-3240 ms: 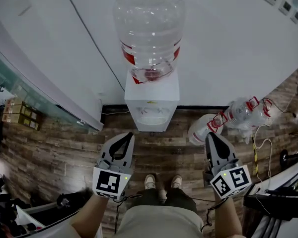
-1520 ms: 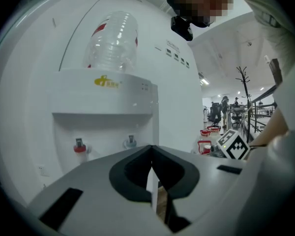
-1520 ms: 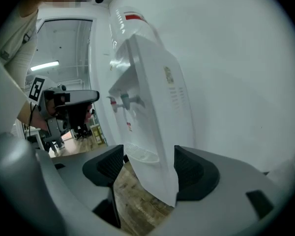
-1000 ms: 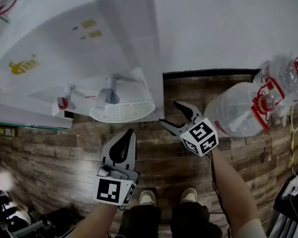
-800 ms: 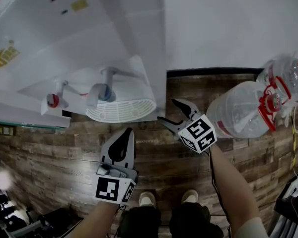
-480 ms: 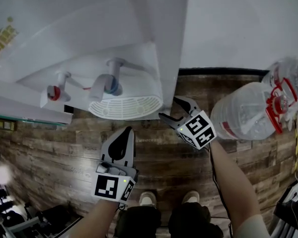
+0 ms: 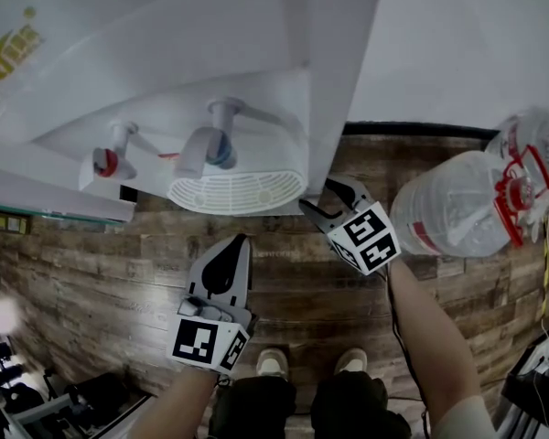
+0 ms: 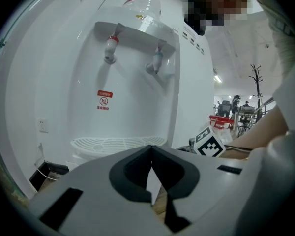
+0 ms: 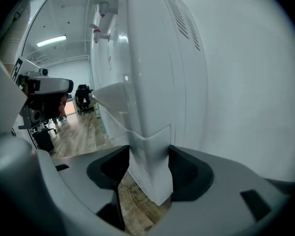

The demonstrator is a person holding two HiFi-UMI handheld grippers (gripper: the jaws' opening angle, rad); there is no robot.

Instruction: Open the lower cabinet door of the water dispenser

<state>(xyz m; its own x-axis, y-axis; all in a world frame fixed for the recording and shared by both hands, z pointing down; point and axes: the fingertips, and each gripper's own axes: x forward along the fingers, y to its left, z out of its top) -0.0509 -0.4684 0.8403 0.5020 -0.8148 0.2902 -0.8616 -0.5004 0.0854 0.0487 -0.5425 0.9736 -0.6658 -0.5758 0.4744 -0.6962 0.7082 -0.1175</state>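
1. Right gripper (image 7: 322, 197) jaws have just been closing and now clasp the corner edge of the lower cabinet door (image 9: 148, 156), under the water dispenser's (image 7: 165, 71) drip tray (image 7: 238, 190).
2. Left gripper (image 7: 238, 242), jaws pressed together on nothing, hangs before the dispenser.
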